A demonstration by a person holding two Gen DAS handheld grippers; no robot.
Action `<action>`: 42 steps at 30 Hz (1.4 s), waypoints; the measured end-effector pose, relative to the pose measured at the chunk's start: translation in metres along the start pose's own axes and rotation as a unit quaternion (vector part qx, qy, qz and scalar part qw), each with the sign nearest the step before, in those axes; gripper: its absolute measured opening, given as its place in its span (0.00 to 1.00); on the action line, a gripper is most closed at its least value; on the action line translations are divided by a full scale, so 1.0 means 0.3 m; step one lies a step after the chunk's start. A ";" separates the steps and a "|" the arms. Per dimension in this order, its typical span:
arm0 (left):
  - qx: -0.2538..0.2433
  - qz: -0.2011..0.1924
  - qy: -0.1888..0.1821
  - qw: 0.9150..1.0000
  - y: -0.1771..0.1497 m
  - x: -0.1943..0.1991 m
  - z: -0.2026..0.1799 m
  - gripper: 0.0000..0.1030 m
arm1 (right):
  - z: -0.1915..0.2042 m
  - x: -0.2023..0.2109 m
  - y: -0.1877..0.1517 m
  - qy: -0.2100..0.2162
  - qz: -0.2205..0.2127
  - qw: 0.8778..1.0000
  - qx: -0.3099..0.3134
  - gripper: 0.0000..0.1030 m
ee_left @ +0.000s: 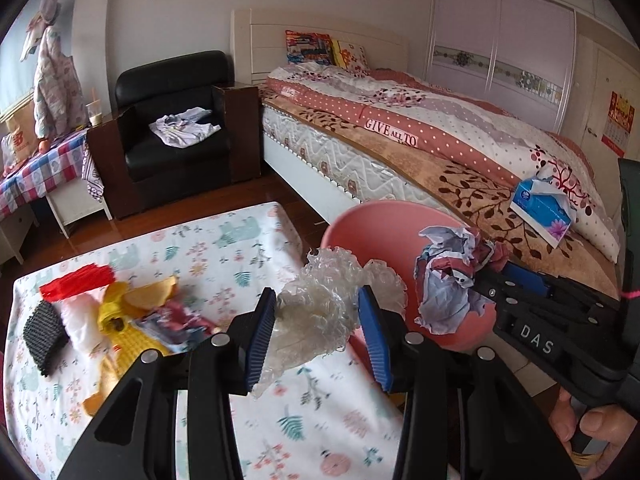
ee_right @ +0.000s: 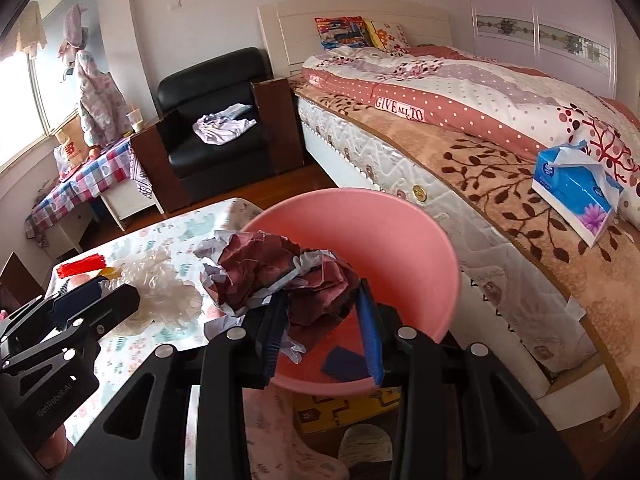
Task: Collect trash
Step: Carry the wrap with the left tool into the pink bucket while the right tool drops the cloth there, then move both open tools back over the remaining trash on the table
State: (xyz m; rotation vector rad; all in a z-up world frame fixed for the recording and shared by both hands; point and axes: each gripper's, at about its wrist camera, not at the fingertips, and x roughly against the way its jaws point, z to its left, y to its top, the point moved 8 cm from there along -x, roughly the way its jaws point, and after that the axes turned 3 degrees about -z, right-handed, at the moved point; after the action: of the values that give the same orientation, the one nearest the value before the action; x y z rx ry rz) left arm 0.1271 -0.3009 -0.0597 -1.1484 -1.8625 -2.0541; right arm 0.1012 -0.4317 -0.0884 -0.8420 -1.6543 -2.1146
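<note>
Crinkled plastic wrap (ee_left: 320,304) pinched between left gripper (ee_left: 318,322) jaws — crumpled paper (ee_right: 292,276) clamped in right gripper (ee_right: 322,320), pink basin (ee_right: 420,248) beyond.

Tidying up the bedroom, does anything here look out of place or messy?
Yes. A tissue box lies askew on the bed's edge, clothing is crumpled on the armchair, and wrappers litter the table.

Both grippers loaded beside the pink bowl.
Left gripper (ee_left: 318,322) clamps a crumpled clear plastic wrapper (ee_left: 320,312) above the floral-print tablecloth (ee_left: 224,252). Right gripper (ee_left: 486,268) pinches a crumpled maroon-and-white paper wad (ee_left: 448,276) in front of the round pink plastic bowl (ee_left: 384,224). Mixed litter (ee_left: 108,312) lies left.
</note>
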 end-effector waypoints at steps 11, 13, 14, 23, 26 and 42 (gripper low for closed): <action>-0.011 0.028 -0.012 0.999 0.031 -0.133 -0.098 0.41 | -0.075 -0.099 -0.009 -0.006 0.025 1.000 -0.001 0.34; -0.011 0.035 -0.013 0.999 0.033 -0.160 -0.113 0.41 | -0.086 -0.113 -0.011 -0.008 0.028 1.000 0.000 0.34; -0.011 0.040 -0.014 0.999 0.034 -0.176 -0.123 0.41 | -0.094 -0.123 -0.012 -0.008 0.030 1.000 -0.001 0.34; -0.015 0.055 -0.017 0.998 0.036 -0.254 -0.175 0.43 | -0.125 -0.174 -0.015 -0.011 0.042 0.999 0.007 0.34; -0.014 0.056 -0.018 0.998 0.040 -0.265 -0.181 0.44 | -0.135 -0.181 -0.013 -0.011 0.041 0.999 0.007 0.34; 0.001 0.052 -0.035 0.998 0.057 -0.267 -0.196 0.60 | -0.153 -0.198 -0.019 -0.002 0.044 0.999 0.002 0.44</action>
State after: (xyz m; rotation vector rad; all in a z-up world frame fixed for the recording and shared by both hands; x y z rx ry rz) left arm 0.1673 -0.3880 -0.0913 -1.3032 -1.7944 -1.9809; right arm 0.1323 -0.4801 -0.1372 -0.9005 -1.5929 -2.0516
